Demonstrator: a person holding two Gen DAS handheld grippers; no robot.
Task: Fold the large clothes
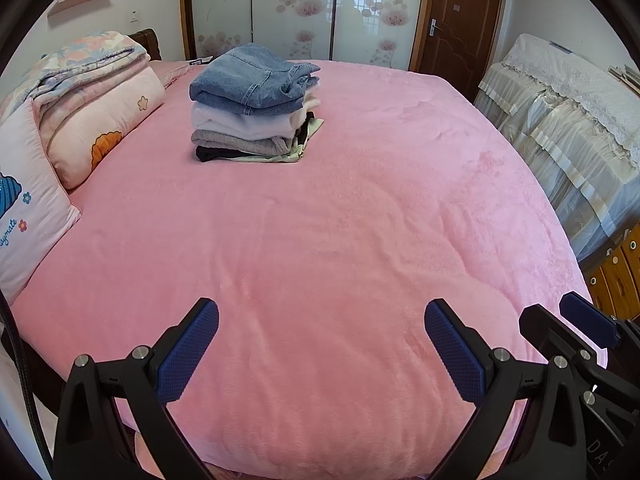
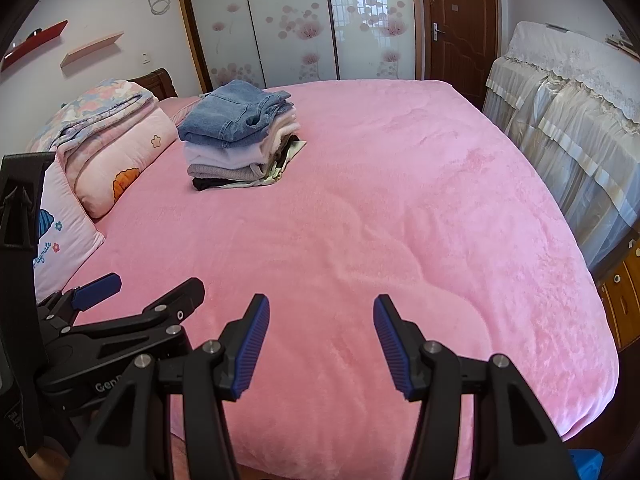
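A stack of folded clothes [image 1: 256,108] sits at the far left of the pink bed [image 1: 340,240], with folded blue jeans [image 1: 252,76] on top, then white, grey and dark pieces. It also shows in the right wrist view [image 2: 240,140]. My left gripper [image 1: 320,320] is open and empty above the bed's near edge, far from the stack. My right gripper [image 2: 320,312] is open and empty, to the right of the left one. The right gripper's tip shows in the left wrist view [image 1: 576,320]; the left gripper shows in the right wrist view [image 2: 140,292].
Folded quilts and pillows [image 1: 80,108] lie along the bed's left side. Covered furniture [image 1: 568,128] stands along the right. A sliding wardrobe [image 1: 300,8] and a brown door [image 1: 460,20] are behind the bed. Wooden drawers [image 1: 616,280] stand at the right.
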